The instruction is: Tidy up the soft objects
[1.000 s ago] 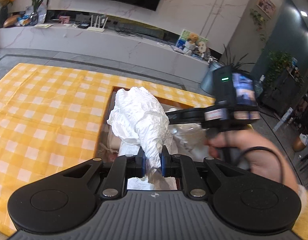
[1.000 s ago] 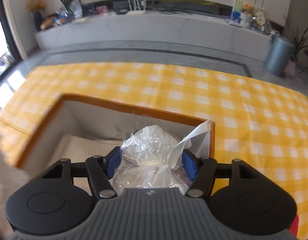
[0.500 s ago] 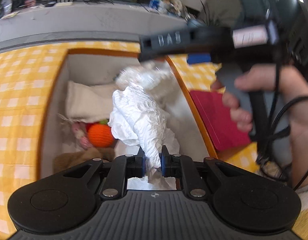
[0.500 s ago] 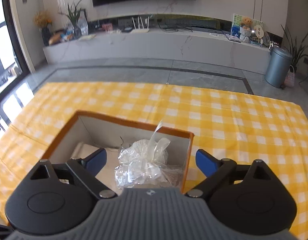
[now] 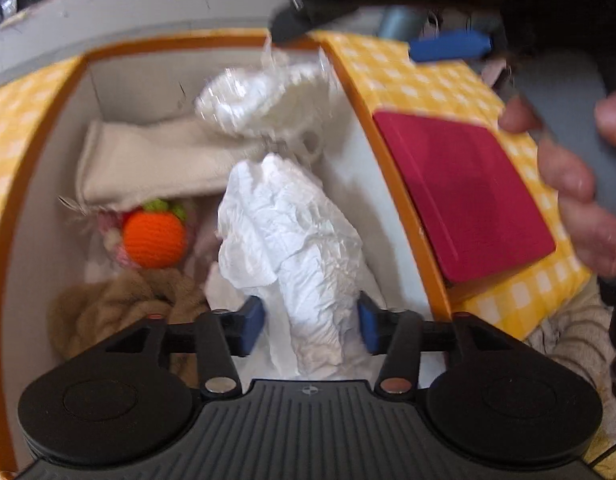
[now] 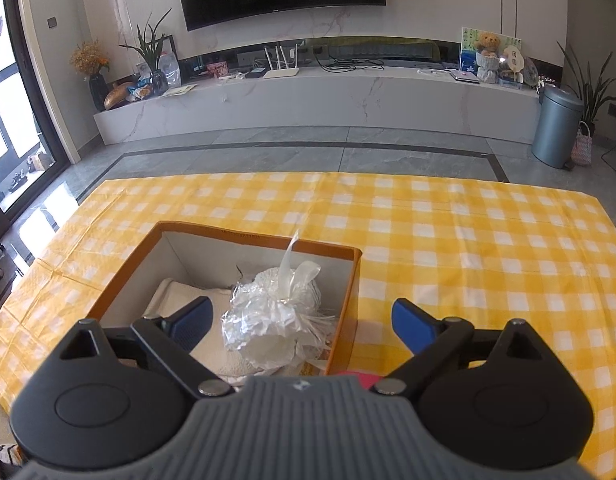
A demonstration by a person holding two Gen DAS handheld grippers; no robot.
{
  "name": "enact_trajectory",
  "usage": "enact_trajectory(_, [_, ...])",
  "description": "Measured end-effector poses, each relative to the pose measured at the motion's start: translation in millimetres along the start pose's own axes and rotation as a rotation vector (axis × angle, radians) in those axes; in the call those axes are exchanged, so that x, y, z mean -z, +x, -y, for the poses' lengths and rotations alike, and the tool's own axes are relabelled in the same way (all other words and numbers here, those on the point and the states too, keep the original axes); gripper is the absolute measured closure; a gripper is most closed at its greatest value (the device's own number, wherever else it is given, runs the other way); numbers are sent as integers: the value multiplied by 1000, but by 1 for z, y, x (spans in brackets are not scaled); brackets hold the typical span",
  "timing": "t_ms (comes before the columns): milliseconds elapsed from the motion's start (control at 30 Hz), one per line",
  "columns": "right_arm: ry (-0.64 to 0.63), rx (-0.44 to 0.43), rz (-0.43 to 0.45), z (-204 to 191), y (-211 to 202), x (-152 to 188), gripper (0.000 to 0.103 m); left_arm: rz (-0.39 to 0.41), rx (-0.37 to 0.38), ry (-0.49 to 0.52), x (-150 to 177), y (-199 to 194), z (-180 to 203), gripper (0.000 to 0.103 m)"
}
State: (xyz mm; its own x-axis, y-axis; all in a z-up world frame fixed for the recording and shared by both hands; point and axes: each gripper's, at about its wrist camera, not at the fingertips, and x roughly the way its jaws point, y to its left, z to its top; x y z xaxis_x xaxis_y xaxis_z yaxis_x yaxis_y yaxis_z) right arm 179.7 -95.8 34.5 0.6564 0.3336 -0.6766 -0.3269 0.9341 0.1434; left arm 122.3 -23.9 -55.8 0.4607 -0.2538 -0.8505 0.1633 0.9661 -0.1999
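Left hand-held gripper (image 5: pixel 310 330) opening around crumpled tissue (image 5: pixel 296 240), inside box's orange rim (image 5: pixel 392 168).

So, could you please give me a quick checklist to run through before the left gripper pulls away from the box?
1. Left gripper jaws opening, pads off the white crumpled cloth between them: ok.
2. Cloth fully settled inside the orange box: cannot tell; its lower end is hidden.
3. Right gripper open, holding nothing: ok.
4. Clear plastic bag resting in the box: ok.
5. Orange knitted ball and beige towel inside the box: ok.
6. Red pad outside the box: not ok if it belongs inside.
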Motion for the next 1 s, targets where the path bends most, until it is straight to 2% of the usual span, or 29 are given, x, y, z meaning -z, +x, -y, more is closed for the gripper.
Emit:
enact_trajectory(133, [32,-6,25,6,-9,-1,9,131,15,-90,-1,-27,-9,19])
enact_trajectory(300, [90,13,91,18,-33,-3,5,298,19,-132,-6,-62,-14,16])
enact_trajectory(400, [134,37,141,28,-51,-1,3,483,1,-153,-10,-78,-12,15])
enact_trajectory(467, [159,22,133,36,-60,0,3,604,-28,-158,-12,-90,-9,14])
enact_trajectory(600, [181,-11,129,46,-72,9,3,762,-82,-123,-17,-109,7,6])
enact_trajectory(833, [45,27,265,41,-94,42,3,891,-133,-110,-18,-103,37,6])
enact_trajectory(1000, [-133,99,372,37,-99,68,3,896,-200,20,-13,-87,60,6])
